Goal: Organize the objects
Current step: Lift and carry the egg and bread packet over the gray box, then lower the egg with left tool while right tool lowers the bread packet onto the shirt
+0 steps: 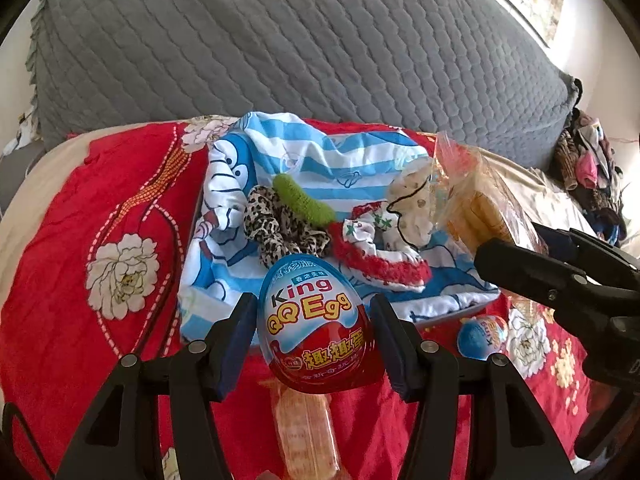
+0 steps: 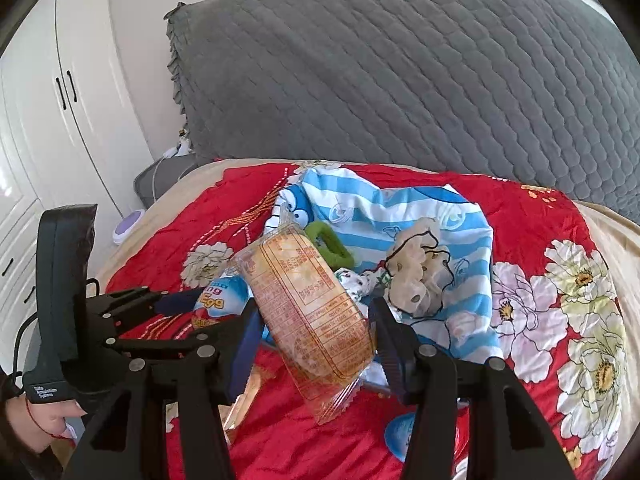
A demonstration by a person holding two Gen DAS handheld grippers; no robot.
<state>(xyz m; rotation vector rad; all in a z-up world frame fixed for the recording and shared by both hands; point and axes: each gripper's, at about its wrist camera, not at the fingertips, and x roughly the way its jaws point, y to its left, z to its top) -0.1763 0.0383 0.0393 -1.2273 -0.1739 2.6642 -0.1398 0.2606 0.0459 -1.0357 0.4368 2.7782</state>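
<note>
The left gripper point(image 1: 314, 336) pinches an egg point(image 1: 316, 328) in its jaws above the bed's point(image 1: 60, 280) near edge. The right gripper point(image 2: 312, 344) jaws clamp a cracker pack point(image 2: 308, 304) beside the striped cloth point(image 2: 400, 208) with scrunchies point(image 1: 288, 220).

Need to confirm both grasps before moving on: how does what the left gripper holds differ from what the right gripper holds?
The left gripper holds a toy egg, rounded, opaque and upright; the right gripper holds a snack pack, flat, in clear wrap and tilted. The egg is blue and red; the pack is orange-tan with printed text. Both sit between the jaws, lifted above the red bedspread.
</note>
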